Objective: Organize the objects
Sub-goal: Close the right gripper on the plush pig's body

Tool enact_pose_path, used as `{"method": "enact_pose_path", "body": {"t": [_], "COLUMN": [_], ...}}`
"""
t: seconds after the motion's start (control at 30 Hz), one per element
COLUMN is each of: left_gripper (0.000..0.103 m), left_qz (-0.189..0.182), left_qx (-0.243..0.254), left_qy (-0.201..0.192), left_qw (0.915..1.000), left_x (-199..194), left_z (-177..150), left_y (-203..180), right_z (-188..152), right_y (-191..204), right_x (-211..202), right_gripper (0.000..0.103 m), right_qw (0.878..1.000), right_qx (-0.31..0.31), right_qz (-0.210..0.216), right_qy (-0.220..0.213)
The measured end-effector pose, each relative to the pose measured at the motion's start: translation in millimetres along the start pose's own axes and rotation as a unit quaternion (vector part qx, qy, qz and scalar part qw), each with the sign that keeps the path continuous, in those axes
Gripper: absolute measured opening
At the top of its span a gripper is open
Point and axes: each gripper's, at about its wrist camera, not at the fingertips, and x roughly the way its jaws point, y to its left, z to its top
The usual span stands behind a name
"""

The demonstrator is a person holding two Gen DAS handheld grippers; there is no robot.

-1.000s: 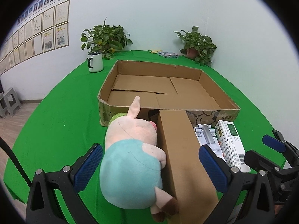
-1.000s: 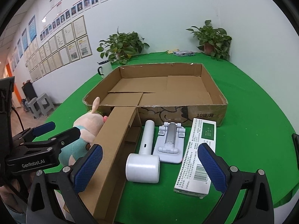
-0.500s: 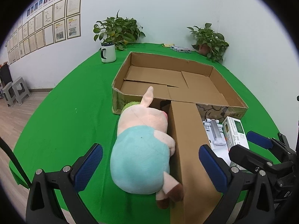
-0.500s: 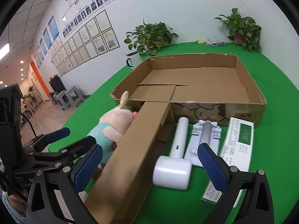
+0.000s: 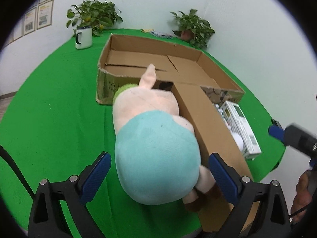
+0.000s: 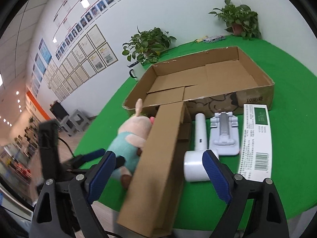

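Observation:
A plush pig (image 5: pixel 156 144) in a teal outfit lies on the green table, against a long cardboard box (image 5: pixel 208 130). My left gripper (image 5: pixel 158 175) is open, its blue pads on either side of the pig's rear. In the right wrist view my right gripper (image 6: pixel 158 176) is open around the near end of the long cardboard box (image 6: pixel 158 158), with the pig (image 6: pixel 130 138) at its left. Right of the box lie a white handheld device (image 6: pixel 198 150), a white folding stand (image 6: pixel 223 134) and a white-and-green carton (image 6: pixel 255 138).
A large shallow open cardboard box (image 6: pixel 198 79) stands behind the objects, with nothing in it. A white mug (image 5: pixel 83 37) and two potted plants (image 5: pixel 93 17) stand at the far edge. The table's near edge is close to both grippers.
Both grippers have moved forward and down. The left one now has the pig between its pads; the right one now straddles the long box's near end.

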Motion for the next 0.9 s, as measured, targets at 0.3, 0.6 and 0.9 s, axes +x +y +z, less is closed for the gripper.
{"method": "enact_pose_path", "body": {"t": [0.3,0.6,0.9], "left_gripper": [0.085,0.067,0.064], "left_qz": [-0.026,-0.008,0.047], "left_qx": [-0.052,-0.098,-0.076], "left_qy": [0.028,0.018,0.023], "left_qw": [0.9979,0.9950,0.9957], "left_x": [14.7,2.9,-6.7], "left_z": [-21.4,-31.8,-34.5], "left_y": [8.9,1.8,-22.8], "right_z": [49.5,55.5,51.6], "right_y": [72.7,82.7,81.7], "right_x": [72.9,120.7,149.4], "right_gripper": [0.088,0.086,0.086], "right_qw": [0.987,0.973,0.964], "right_qx": [-0.098,-0.118,-0.119], "right_qz": [0.070,0.103,0.123], "right_qy": [0.103,0.170,0.205]}}
